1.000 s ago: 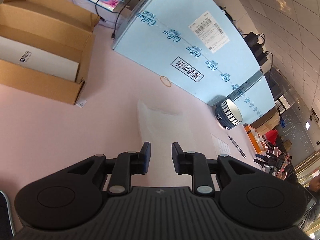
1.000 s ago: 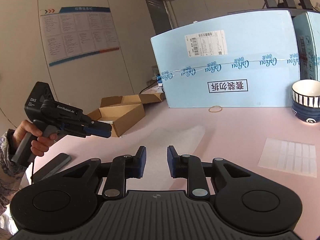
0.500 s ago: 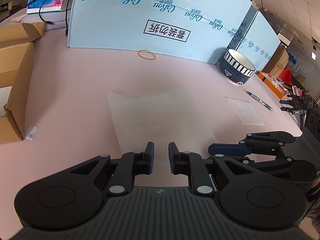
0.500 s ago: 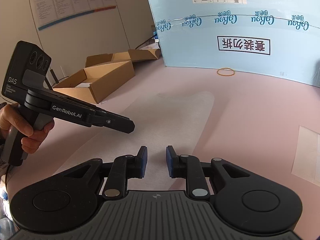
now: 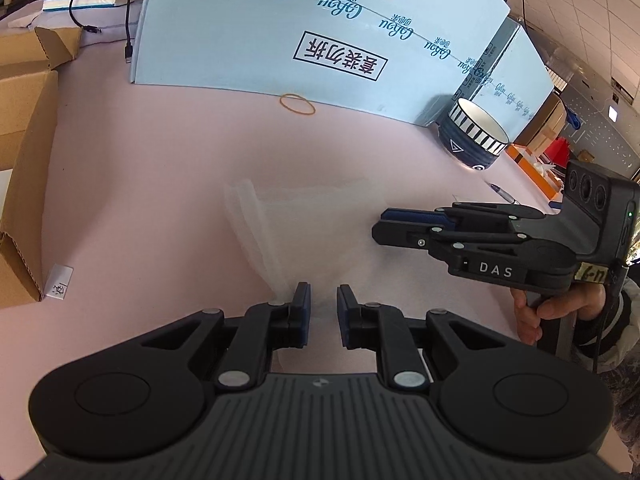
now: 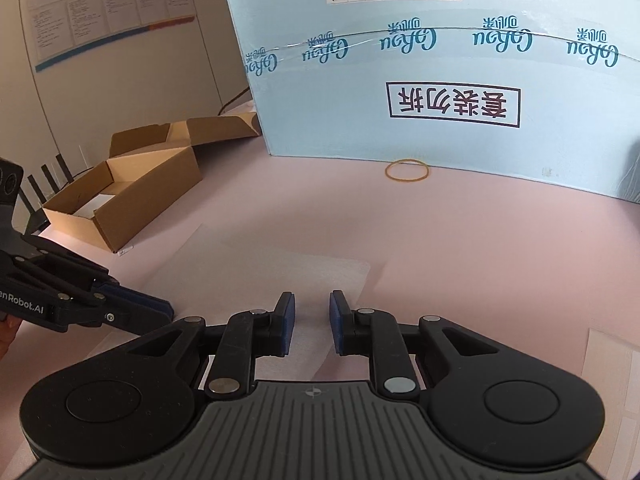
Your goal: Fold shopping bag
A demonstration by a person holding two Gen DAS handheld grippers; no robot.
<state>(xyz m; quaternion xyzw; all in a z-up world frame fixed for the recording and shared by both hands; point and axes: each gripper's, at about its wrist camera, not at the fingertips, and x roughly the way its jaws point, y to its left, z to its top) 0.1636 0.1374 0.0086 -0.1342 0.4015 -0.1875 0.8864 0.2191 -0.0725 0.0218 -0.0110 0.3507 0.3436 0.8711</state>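
A translucent shopping bag [image 5: 316, 232] lies flat on the pink table [image 5: 160, 168] at centre frame. The left gripper [image 5: 323, 312], lower centre, has its blue pads apart with a narrow gap over the bag's near edge, gripping nothing. In the right wrist view, the right gripper [image 6: 311, 320] is closing, pads apart above the bag, nothing visibly pinched. A rubber band [image 5: 297, 104] lies before the blue box [image 5: 320, 32].

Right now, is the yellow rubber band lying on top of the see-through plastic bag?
No, the yellow rubber band lies on the bare pink table near the big blue box, well apart from the see-through plastic bag.
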